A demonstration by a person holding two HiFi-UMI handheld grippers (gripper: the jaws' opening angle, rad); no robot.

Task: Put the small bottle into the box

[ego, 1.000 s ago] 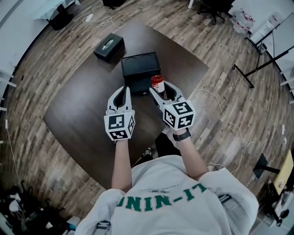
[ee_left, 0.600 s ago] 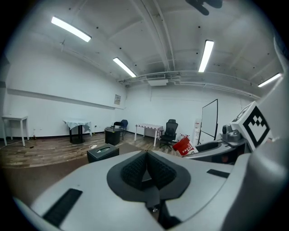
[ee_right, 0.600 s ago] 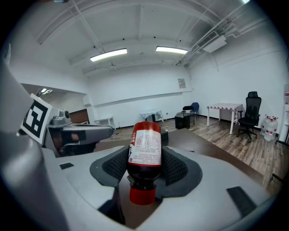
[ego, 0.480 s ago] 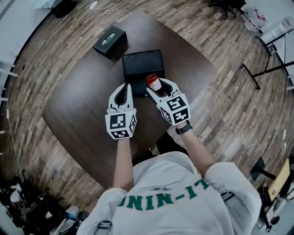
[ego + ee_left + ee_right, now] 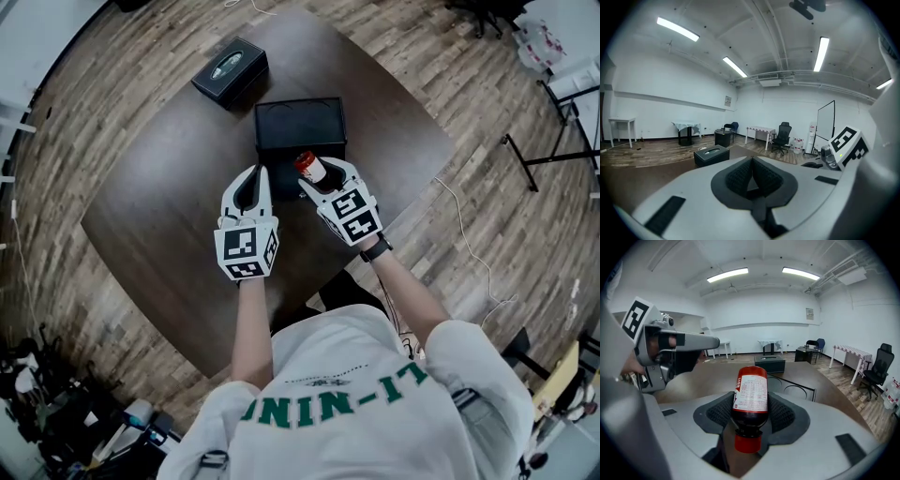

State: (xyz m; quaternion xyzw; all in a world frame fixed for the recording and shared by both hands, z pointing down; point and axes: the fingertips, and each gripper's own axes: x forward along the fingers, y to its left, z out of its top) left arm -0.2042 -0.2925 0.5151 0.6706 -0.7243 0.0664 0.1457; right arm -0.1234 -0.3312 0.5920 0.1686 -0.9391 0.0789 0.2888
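The small bottle (image 5: pixel 307 166) has dark contents, a red cap and a red-and-white label. My right gripper (image 5: pixel 322 176) is shut on it, holding it just above the near edge of the open black box (image 5: pixel 300 120). In the right gripper view the bottle (image 5: pixel 751 397) lies between the pads with its cap toward the camera, and the box (image 5: pixel 799 388) is ahead and slightly right. My left gripper (image 5: pixel 252 178) is shut and empty, hovering over the table (image 5: pixel 159 206) left of the bottle. Its pads (image 5: pixel 740 174) meet with nothing between them.
A black tissue box (image 5: pixel 230 68) sits on the dark brown table beyond the box to the left, also seen in the left gripper view as the tissue box (image 5: pixel 711 155). Wood floor surrounds the table; a stand (image 5: pixel 553 122) is at the right.
My right gripper has carried the bottle slightly left and forward, tilting it toward the box. The left gripper has stayed where it was.
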